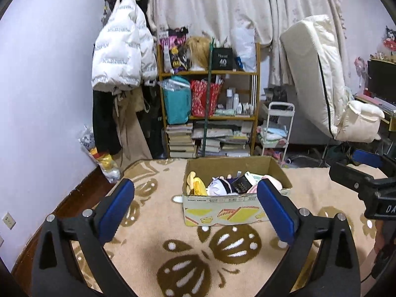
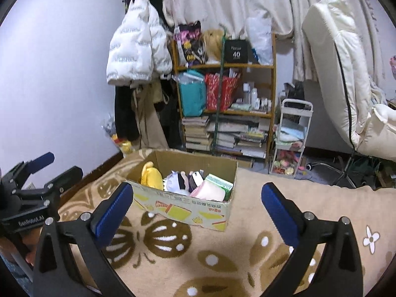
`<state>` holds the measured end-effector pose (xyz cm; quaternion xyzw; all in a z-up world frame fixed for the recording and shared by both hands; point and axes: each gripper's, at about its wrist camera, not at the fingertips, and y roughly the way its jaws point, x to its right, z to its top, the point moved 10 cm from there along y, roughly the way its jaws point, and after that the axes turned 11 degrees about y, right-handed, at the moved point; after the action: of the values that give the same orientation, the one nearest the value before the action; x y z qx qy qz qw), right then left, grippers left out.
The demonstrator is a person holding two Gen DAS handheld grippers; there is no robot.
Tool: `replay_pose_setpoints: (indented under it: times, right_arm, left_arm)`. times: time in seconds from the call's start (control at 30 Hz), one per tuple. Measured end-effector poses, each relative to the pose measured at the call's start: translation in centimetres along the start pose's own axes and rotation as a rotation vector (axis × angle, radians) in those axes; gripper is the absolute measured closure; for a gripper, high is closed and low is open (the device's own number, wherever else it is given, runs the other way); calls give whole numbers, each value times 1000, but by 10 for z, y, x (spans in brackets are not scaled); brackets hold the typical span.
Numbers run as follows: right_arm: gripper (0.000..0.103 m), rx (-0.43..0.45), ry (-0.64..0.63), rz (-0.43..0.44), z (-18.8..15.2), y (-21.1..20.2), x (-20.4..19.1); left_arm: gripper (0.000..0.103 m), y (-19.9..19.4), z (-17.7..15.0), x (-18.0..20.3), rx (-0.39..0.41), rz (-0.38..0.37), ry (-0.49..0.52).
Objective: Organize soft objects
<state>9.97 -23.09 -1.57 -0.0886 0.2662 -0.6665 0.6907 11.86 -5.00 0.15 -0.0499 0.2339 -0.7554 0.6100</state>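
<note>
Plush toys, among them a yellow stuffed toy (image 2: pixel 151 175), fill the brown cardboard box (image 1: pixel 222 205) on the beige patterned rug (image 1: pixel 153 225), probably light and squashy, best pinched mid-body by either spread, empty tongs (image 1: pixel 195 210) (image 2: pixel 196 212).

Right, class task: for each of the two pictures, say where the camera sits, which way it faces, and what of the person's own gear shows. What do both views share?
Left wrist view: rides on the left tool, facing forward over the patterned rug at the cardboard box; the open right tool shows at the right edge.
Right wrist view: rides on the right tool, open, facing the same box from its right; the left tool enters at the left edge.
Shared: box of soft toys, rug, bookshelf, white jacket.
</note>
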Motion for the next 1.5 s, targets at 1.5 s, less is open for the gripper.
replay_pose_setpoints:
  times: [1.5]
  right_arm:
    - [0,-57,-11,-67,-43,35,19]
  left_arm:
    - [1,30,-46,6,-64,49,41]
